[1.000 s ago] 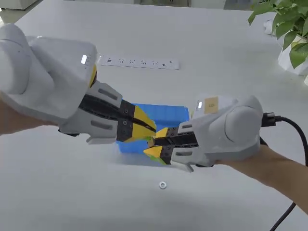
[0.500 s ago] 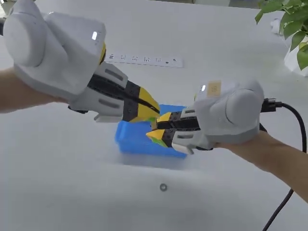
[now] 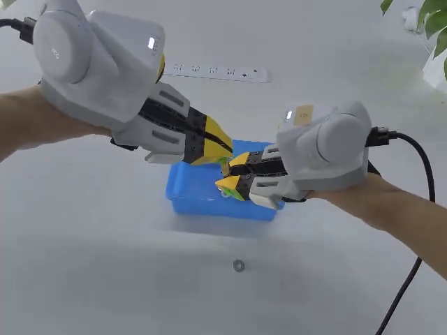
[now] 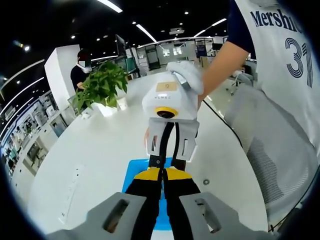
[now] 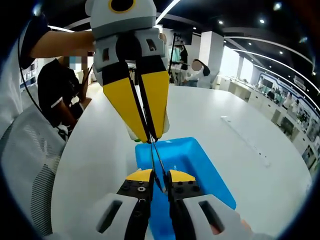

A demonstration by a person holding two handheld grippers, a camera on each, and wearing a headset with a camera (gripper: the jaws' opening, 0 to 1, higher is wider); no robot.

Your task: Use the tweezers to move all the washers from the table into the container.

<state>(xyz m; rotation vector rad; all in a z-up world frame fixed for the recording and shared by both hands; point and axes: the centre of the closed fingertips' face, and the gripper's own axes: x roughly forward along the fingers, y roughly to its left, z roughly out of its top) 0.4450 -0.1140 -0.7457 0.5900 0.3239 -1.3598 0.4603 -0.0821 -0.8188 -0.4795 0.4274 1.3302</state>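
One washer lies on the white table, a little way in front of the blue box.
The washer is flat, alone, and not touching the box. Above the box, the left gripper has its jaws closed on the top of the thin tweezers, which point down toward the box. The right gripper is just under it, over the box too. Its jaws are a little bit apart, and the tweezers' two thin legs run down between them. I cannot tell if the jaws squeeze the legs. The tips of the two grippers are very close together. Behind the box, well away, a long white power strip lies on the table. A green plant stands far beyond the box.
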